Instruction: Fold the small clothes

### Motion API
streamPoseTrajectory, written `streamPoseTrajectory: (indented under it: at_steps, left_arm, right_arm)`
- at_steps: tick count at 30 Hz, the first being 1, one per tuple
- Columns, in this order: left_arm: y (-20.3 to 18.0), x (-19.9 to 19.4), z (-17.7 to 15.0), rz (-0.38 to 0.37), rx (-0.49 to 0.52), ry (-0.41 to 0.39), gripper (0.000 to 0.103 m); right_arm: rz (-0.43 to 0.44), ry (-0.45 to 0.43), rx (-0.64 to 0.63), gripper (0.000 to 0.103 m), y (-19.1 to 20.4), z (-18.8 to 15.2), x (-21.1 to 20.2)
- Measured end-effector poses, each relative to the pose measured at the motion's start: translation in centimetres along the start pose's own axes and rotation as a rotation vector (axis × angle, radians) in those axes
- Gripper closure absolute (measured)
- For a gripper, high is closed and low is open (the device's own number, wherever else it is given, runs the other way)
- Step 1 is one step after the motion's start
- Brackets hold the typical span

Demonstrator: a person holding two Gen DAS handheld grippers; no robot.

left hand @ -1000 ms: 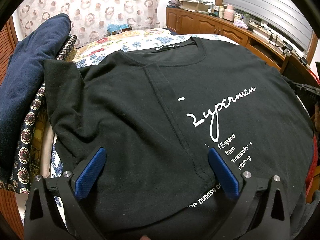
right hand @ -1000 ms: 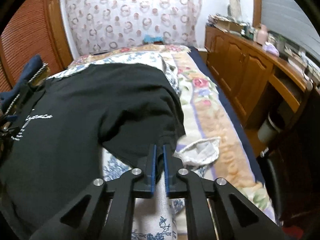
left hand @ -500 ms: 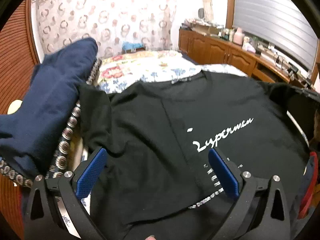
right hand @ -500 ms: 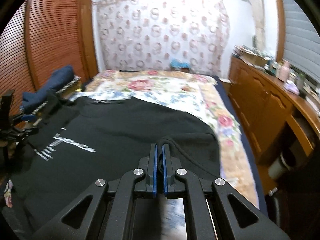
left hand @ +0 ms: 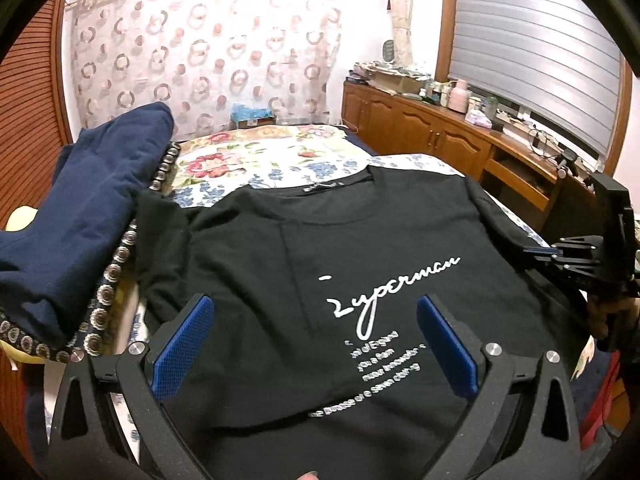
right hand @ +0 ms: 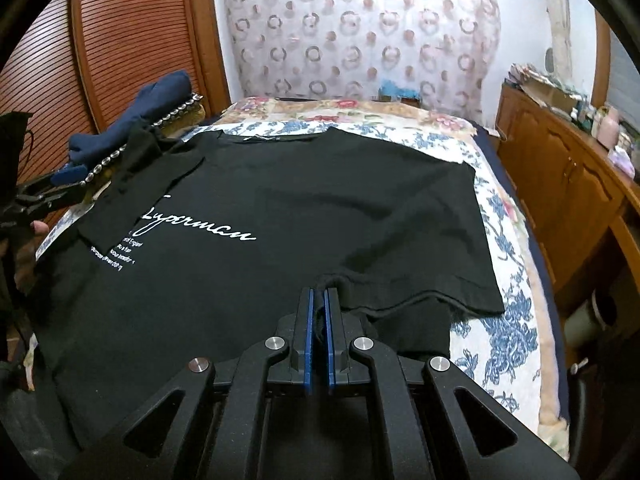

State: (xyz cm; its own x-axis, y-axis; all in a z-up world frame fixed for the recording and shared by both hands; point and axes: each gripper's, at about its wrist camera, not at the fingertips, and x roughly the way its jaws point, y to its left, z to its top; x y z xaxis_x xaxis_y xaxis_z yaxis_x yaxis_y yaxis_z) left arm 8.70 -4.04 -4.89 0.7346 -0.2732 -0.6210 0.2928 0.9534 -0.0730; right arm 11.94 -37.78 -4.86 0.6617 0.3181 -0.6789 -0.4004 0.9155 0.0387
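One black T-shirt [left hand: 360, 264] lies spread front-up across the bed [right hand: 496, 216], its collar toward the head end and its white script print facing up; one side panel is already folded in over the chest, leaving a straight vertical crease beside the lettering. The right gripper [right hand: 318, 312] has its two blue pads pressed together on a bunched fold of the shirt's fabric near the foot edge of the bed, on the side closest to the wooden cabinets [right hand: 560, 184]. The left gripper [left hand: 316, 344] hangs over the lower part of the shirt with its two blue fingers [left hand: 182, 350] spread wide and nothing between them; whether they touch the cloth cannot be told. Along the bed's edge nearest the slatted wardrobe doors [right hand: 120, 40] sits one navy garment [left hand: 80, 216], draped over one dark patterned cushion [left hand: 108, 280] with a row of ring motifs. One sleeve of the shirt reaches toward that cushion. A floral sheet [left hand: 256, 156] covers the mattress up to the curtain [right hand: 360, 24] with circle prints.
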Motion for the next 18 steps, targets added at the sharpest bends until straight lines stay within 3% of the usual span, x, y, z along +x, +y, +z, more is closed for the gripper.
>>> streamPoseTrajectory:
  at_steps: [6, 9, 12, 18]
  left_arm:
    - [-1.1, -0.6, 0.0, -0.013, 0.014, -0.017, 0.001]
    - [-1.5, -1.0, 0.2, -0.015, 0.015, -0.027, 0.001]
    - [-1.6, -1.3, 0.2, -0.017, 0.014, -0.038, 0.001]
    - [-1.6, -1.3, 0.1, -0.014, 0.012, -0.039, 0.001]
  right_arm:
    - [-0.036, -0.049, 0.013, 0.093, 1.1, 1.6, -1.5]
    - [-0.054, -0.096, 0.006, 0.072, 1.6, 1.6, -3.2]
    - [-0.092, -0.106, 0.008, 0.059, 1.1, 1.3, -3.5]
    - [-0.177, -0.037, 0.079, 0.058, -2.8, 0.4, -1.2]
